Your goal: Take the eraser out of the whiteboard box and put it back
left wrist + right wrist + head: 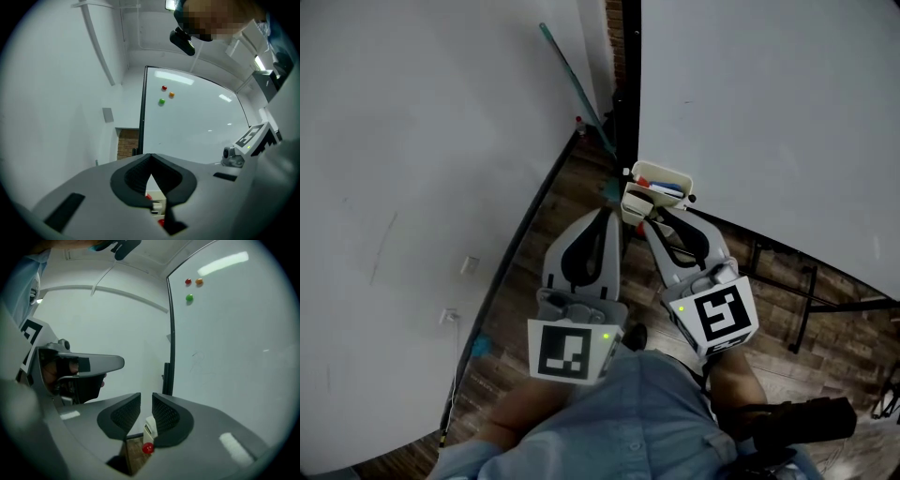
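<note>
A small white box (660, 174) hangs at the whiteboard's (769, 112) lower left corner. A blue-and-white thing (666, 191) and a red one (642, 182) lie in it; I cannot tell which is the eraser. Both grippers point at the box from just below. My left gripper (605, 214) (150, 157) is shut with its tips touching and nothing in it. My right gripper (649, 223) (146, 404) is open, with a narrow empty gap between its pads. Beyond its jaws show a white edge of the box (150, 428) and a red cap (148, 448).
A white wall (412, 169) meets the board at a dark corner post (627, 84). A teal stick (572, 75) leans in that corner. Red, orange and green magnets (164, 87) sit high on the board. The board's black stand (806, 291) rests on wooden floor at the right.
</note>
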### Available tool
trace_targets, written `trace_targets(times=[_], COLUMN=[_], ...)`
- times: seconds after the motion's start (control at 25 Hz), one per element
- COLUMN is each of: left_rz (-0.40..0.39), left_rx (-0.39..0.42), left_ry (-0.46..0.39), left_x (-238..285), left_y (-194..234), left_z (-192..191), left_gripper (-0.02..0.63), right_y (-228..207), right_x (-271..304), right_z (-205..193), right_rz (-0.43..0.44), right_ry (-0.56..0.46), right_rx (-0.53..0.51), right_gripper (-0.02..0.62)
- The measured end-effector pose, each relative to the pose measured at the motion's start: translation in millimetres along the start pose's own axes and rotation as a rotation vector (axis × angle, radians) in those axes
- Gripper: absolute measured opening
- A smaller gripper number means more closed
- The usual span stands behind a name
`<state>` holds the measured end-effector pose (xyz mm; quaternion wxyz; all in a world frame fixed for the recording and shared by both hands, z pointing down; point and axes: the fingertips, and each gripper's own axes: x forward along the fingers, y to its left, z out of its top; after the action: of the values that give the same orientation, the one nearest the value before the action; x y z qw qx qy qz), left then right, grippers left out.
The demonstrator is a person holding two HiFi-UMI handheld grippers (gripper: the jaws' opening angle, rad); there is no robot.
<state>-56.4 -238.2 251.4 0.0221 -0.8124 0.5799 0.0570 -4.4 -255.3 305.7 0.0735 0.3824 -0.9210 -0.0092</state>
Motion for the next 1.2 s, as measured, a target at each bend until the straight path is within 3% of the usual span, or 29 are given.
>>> trace_targets(times=[0.36, 0.72, 1.2], left_rz=[-0.013, -0.055, -0.075], left_rx=[-0.048, -0.078, -0.103], left_ry=[0.049, 0.102, 0.152], left_x=[28, 50, 68], left_y=[28, 39, 54], left_z=[-24, -48, -73], left_gripper=[0.006, 0.005, 0.005], right_y=[-2, -14, -15], right_x=[37, 58, 75], right_z=[-35, -62, -90], right_rz=[0.014, -0.008, 0.008], right_ry=[0.134, 0.221, 0.337], right_rx=[-0.031, -0.016, -0.086], right_gripper=[0.149, 0.169, 0.175])
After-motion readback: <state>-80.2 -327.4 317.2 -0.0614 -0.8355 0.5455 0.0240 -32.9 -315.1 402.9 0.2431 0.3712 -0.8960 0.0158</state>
